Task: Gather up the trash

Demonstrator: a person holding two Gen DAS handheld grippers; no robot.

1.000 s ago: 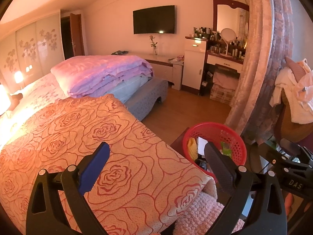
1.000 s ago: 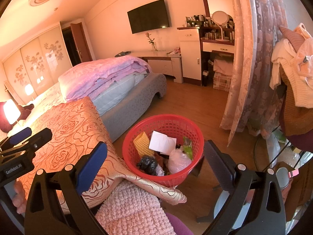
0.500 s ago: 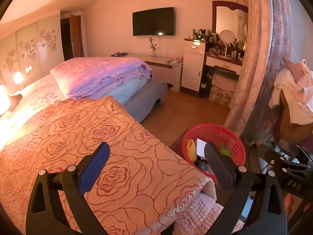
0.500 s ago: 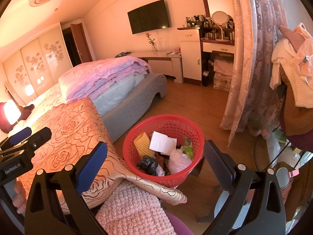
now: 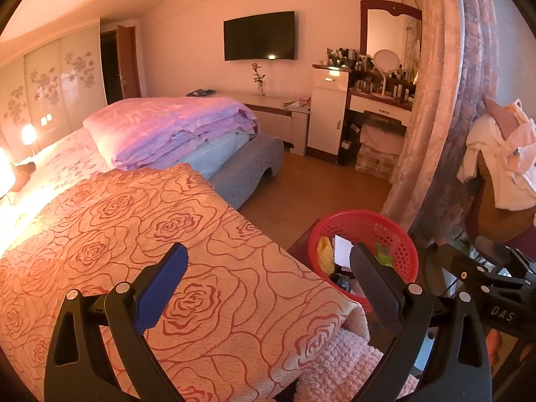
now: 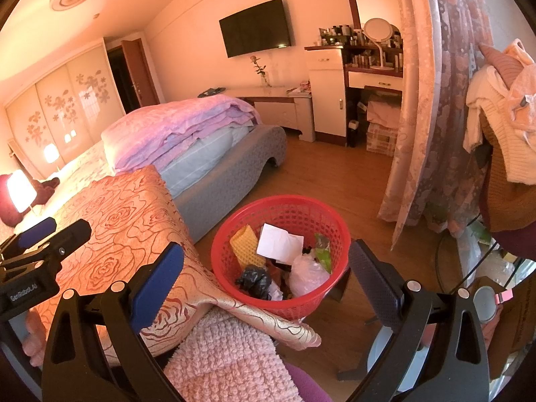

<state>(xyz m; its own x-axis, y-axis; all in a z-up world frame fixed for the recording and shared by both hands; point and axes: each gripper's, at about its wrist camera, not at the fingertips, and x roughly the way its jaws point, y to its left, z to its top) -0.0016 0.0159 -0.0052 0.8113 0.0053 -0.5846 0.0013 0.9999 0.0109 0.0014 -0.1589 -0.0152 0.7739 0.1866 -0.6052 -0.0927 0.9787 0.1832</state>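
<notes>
Trash sits in the red basket (image 6: 281, 258) on the wood floor, just beside the bed's rose-patterned cover (image 6: 134, 227). Inside we see a white paper (image 6: 279, 243), a yellow sponge (image 6: 246, 246), a black bag (image 6: 254, 279) and a clear bag (image 6: 306, 276). We hold the left gripper (image 5: 268, 273) and the right gripper (image 6: 266, 268) spread wide, both empty.

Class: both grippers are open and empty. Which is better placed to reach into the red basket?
Right. The right gripper frames the red basket between its fingers; the left gripper faces the bedspread.
</notes>
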